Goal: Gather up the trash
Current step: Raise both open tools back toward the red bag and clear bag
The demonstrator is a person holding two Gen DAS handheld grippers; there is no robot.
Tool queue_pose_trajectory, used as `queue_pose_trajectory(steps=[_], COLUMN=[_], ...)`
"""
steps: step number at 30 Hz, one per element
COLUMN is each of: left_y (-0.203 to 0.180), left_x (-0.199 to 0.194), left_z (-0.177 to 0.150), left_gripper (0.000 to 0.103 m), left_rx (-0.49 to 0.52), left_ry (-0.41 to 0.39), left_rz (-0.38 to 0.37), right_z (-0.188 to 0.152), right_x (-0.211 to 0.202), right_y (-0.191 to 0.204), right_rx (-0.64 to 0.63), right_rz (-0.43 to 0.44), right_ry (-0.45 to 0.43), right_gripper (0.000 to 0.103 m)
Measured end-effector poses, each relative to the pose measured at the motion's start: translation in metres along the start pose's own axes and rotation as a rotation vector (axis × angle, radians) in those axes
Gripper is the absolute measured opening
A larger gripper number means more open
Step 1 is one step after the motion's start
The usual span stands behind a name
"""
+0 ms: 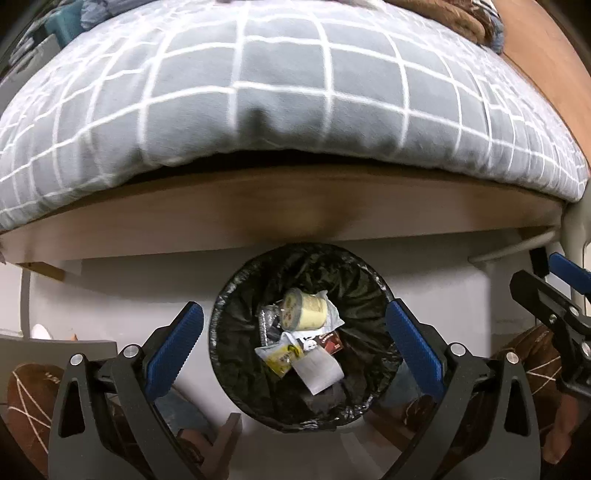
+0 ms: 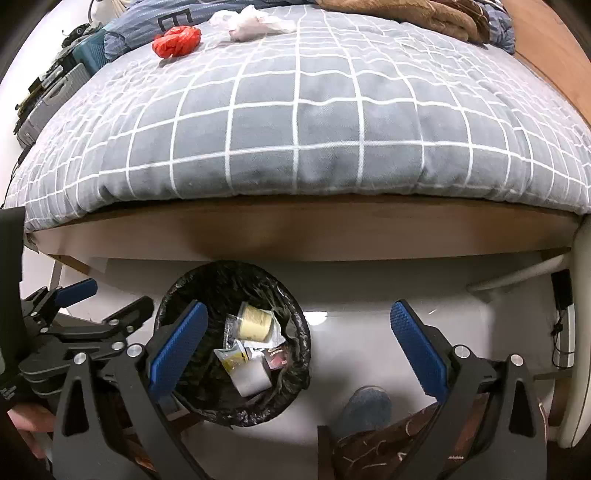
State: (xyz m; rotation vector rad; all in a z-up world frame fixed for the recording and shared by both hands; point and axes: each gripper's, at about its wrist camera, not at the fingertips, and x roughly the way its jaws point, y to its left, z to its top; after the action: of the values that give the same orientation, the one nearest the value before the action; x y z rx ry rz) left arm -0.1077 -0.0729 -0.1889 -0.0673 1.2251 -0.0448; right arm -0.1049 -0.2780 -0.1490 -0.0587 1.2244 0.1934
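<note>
A round bin with a black liner (image 1: 236, 362) stands on the floor in front of the bed; it also shows in the right wrist view (image 2: 177, 384). Inside lie a pale yellow cup (image 1: 306, 308), a yellow packet (image 1: 282, 356), white paper (image 1: 319, 371) and a dark red wrapper (image 1: 330, 341). My left gripper (image 1: 295, 339) hangs open and empty above the bin. My right gripper (image 2: 299, 343) is open and empty, to the right of the bin's middle. On the bed lie a crumpled red plastic bag (image 2: 177, 41) and a crumpled white tissue (image 2: 251, 20).
The bed has a grey checked quilt (image 2: 314, 122) and a wooden side rail (image 2: 295, 232). A brown blanket (image 2: 406, 13) lies at the far right. Grey cases (image 2: 48, 107) stand left of the bed. Feet in brown slippers (image 1: 33, 398) stand by the bin on the pale floor (image 2: 369, 306).
</note>
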Motion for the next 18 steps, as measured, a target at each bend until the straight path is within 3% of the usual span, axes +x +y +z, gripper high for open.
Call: queue_pose_trajectory(steps=[18], left_y=[0.072], left_x=[-0.084], left_z=[0.018], left_gripper=[0.097], left_rx=[-0.114], left_ry=[-0.158], left_rz=[0.051], right_z=[0.052], right_x=[-0.032], right_y=[0.051], right_rx=[-0.063], right_rz=[0.044], right_ry=[-0.109], right_gripper=[0.095])
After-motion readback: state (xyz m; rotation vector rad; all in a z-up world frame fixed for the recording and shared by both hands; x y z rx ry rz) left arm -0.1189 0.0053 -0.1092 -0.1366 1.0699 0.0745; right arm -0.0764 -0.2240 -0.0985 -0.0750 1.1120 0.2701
